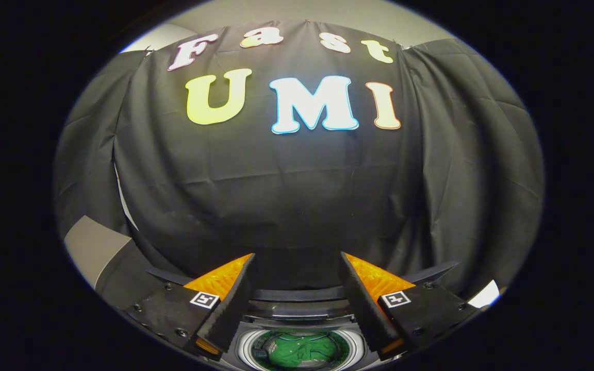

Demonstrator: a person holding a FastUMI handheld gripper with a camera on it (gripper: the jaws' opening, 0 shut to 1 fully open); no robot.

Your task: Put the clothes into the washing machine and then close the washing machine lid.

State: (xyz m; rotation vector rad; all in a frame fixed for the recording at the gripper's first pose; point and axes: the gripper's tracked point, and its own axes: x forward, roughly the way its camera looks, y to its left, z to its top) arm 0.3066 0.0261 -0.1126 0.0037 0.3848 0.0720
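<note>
My gripper [297, 260] is open, its two fingers spread wide with nothing between them, and it points at the black cloth wall. Below and between the fingers lies the washing machine [297, 309] with its top opening uncovered. Green clothes [299, 350] sit crumpled inside the round drum, ringed by a white rim [243, 348]. The dark lid edge [297, 294] curves across behind the opening, standing raised against the cloth. The gripper hovers above the machine, apart from the clothes.
The black cloth wall hangs close behind the machine. A grey panel [88, 245] shows to the left of the fingers, and a small white patch [485, 294] to the right of them.
</note>
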